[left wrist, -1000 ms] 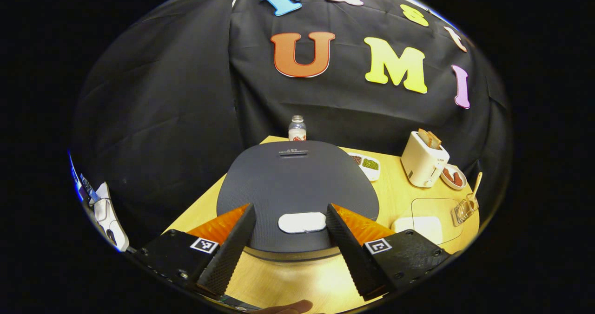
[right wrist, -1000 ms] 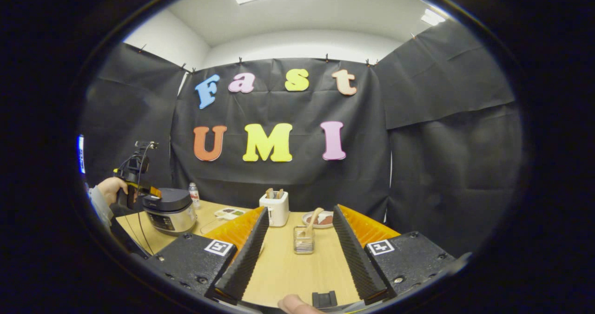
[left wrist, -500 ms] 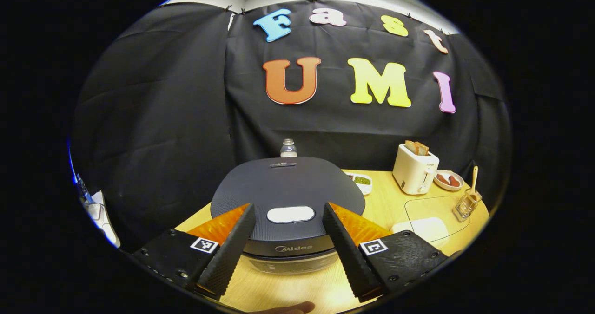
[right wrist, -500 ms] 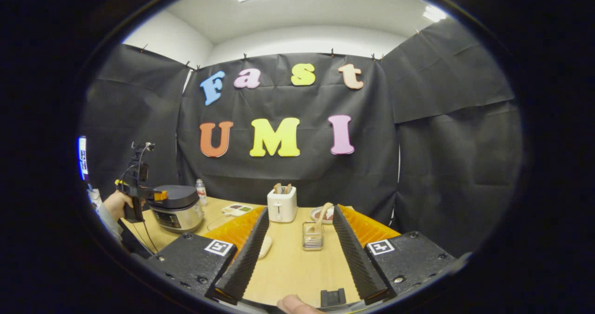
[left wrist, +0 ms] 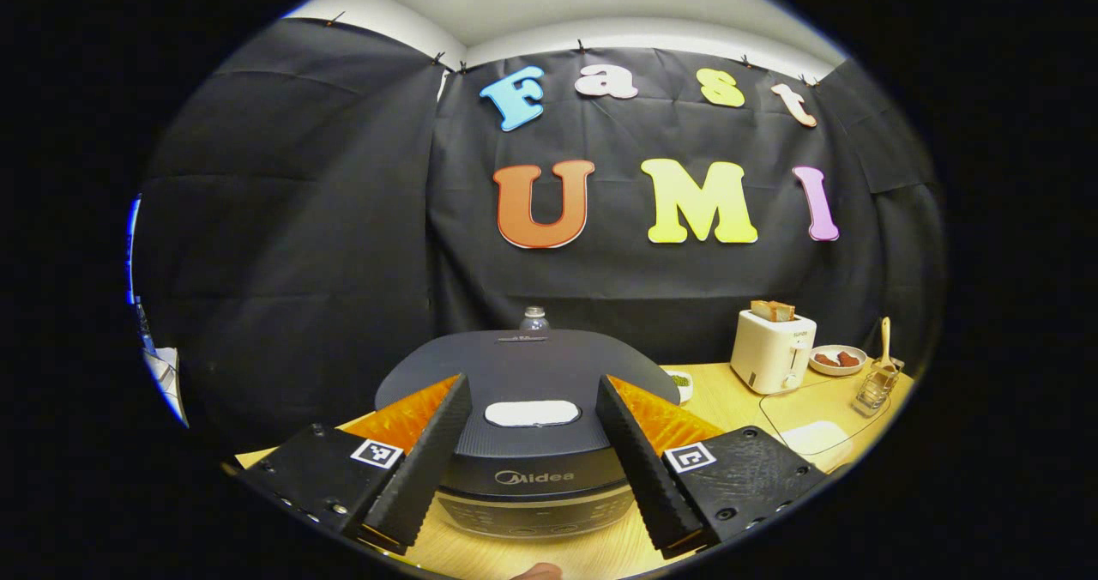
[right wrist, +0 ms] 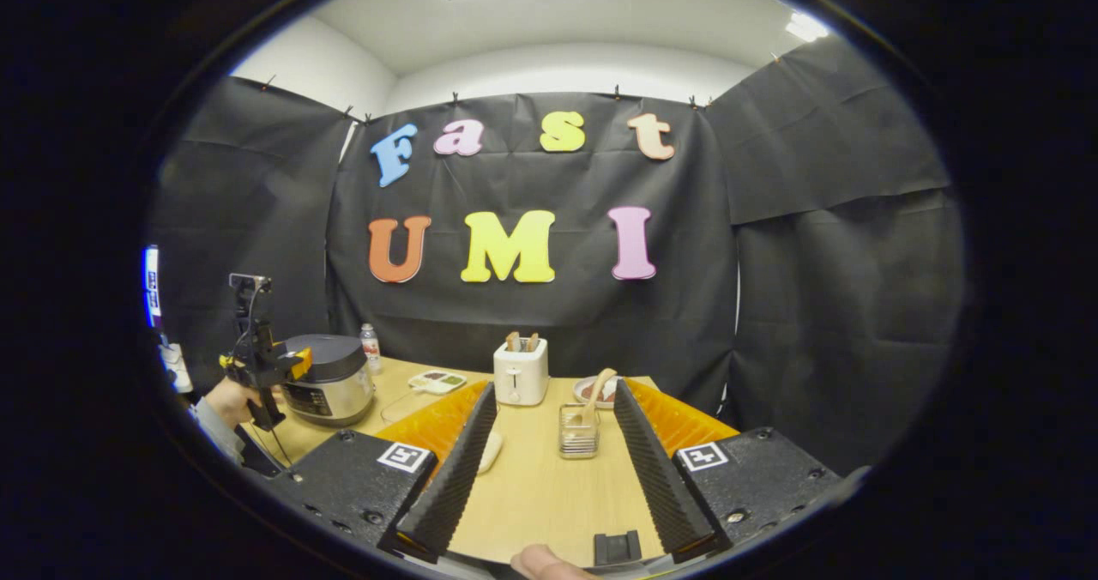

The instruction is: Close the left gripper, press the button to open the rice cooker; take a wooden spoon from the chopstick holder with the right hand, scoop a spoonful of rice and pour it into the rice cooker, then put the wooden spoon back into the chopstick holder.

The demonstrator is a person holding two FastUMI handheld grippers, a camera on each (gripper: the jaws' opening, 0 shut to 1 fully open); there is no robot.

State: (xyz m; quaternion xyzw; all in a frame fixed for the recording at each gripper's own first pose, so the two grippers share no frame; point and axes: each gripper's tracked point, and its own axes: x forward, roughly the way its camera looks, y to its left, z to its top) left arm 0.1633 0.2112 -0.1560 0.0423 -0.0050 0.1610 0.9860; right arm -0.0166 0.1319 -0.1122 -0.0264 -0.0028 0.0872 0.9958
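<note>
Rice cooker (left wrist: 523, 391) lid shut, left gripper (left wrist: 525, 477) fingers wide, right gripper (right wrist: 549, 486) fingers wide.

**Two handheld grippers, up close**

The left gripper (left wrist: 532, 456) shows two long wedge fingers with ribbed, sawtooth inner faces, each rising from a black block with a grainy surface, dark screws at the corners and a small square black-and-white marker. The right gripper (right wrist: 549, 468) has the same build: ribbed wedges, black blocks, one marker each. Seen farther off in the right gripper view, the left gripper carries a thin black cable and an upright mast, and the hand (right wrist: 227, 400) holding it wears a grey sleeve.
</note>
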